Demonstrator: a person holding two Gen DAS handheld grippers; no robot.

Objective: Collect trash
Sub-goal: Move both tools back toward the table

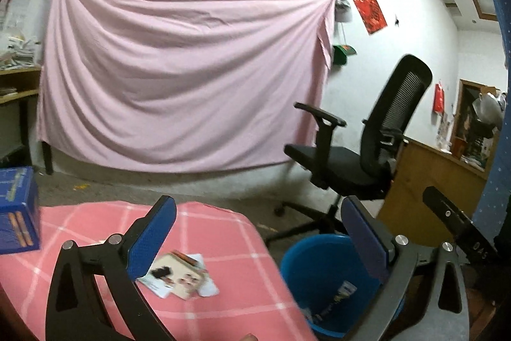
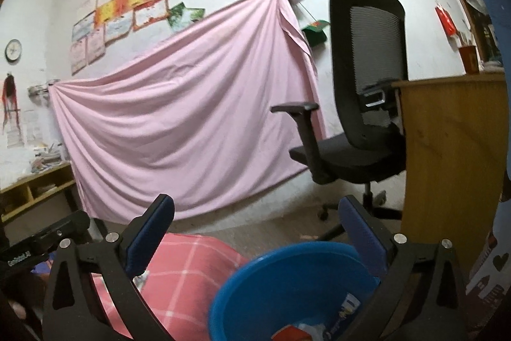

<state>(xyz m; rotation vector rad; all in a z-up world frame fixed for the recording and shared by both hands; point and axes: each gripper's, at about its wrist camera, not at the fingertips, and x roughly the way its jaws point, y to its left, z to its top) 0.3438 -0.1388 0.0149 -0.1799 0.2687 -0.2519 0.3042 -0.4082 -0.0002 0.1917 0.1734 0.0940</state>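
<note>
A crumpled printed wrapper with white paper scraps (image 1: 179,277) lies on the pink checked tablecloth (image 1: 223,232). Right of the table edge a blue bin (image 1: 319,274) stands on the floor with trash pieces (image 1: 345,293) in it. My left gripper (image 1: 258,213) is open and holds nothing; its left finger hangs just above the wrapper, its right finger over the bin. In the right wrist view my right gripper (image 2: 255,210) is also open and empty, above the blue bin (image 2: 287,280), which holds wrappers (image 2: 348,309). The tablecloth (image 2: 188,264) shows lower left.
A black office chair (image 1: 367,149) stands behind the bin, beside a wooden desk (image 2: 447,155). A blue box (image 1: 17,210) sits at the table's left edge. A pink sheet (image 1: 179,75) hangs on the wall, with a low shelf (image 2: 35,190) to its left.
</note>
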